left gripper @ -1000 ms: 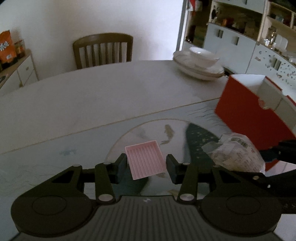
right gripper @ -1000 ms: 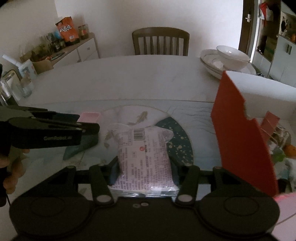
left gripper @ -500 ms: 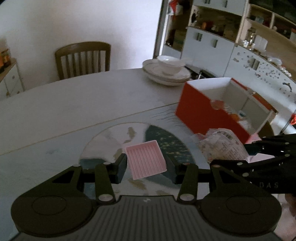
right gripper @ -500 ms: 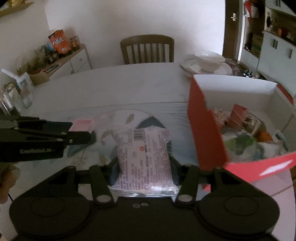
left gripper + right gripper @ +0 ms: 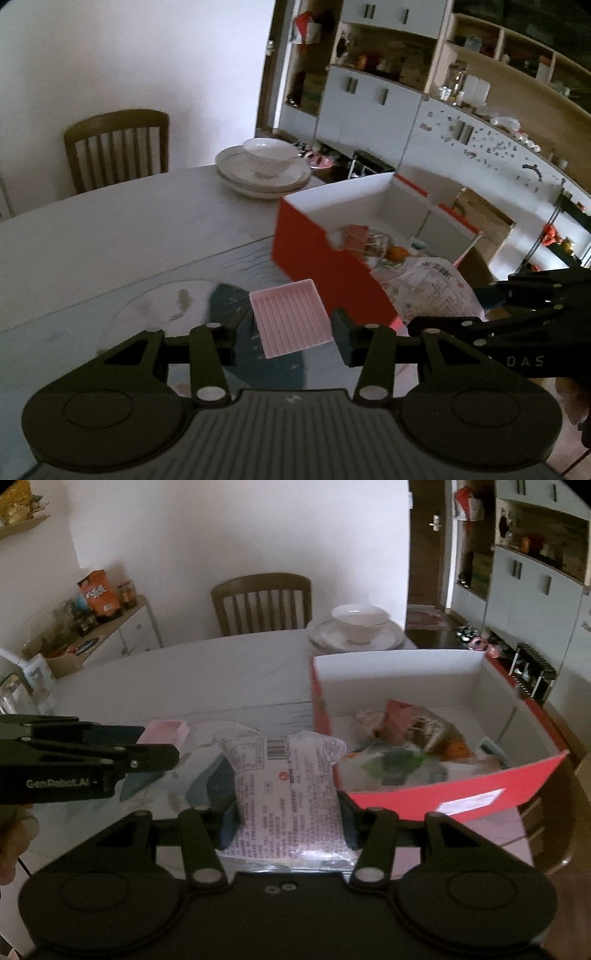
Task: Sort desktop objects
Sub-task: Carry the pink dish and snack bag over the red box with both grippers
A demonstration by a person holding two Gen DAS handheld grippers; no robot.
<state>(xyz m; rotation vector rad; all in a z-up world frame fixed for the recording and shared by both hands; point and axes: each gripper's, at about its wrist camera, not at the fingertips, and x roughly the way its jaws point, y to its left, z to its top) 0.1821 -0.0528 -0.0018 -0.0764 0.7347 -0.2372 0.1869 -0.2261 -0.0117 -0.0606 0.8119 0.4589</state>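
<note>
My left gripper (image 5: 284, 341) is shut on a pink ribbed tray (image 5: 290, 317) and holds it above the table, left of the red box (image 5: 325, 269). My right gripper (image 5: 286, 825) is shut on a white printed snack packet (image 5: 286, 790), held above the table beside the red box's (image 5: 443, 797) near left corner. The box is open and holds several packets and small items. The packet also shows in the left wrist view (image 5: 436, 291), and the pink tray shows in the right wrist view (image 5: 164, 731).
A stack of white plates with a bowl (image 5: 264, 168) stands on the table behind the box. A wooden chair (image 5: 116, 147) is at the far side. A cabinet wall (image 5: 461, 129) stands to the right. A sideboard with jars (image 5: 99, 627) is at the left.
Both grippers have swung right towards the red box with their loads. The box's open inside has come into view in both cameras.
</note>
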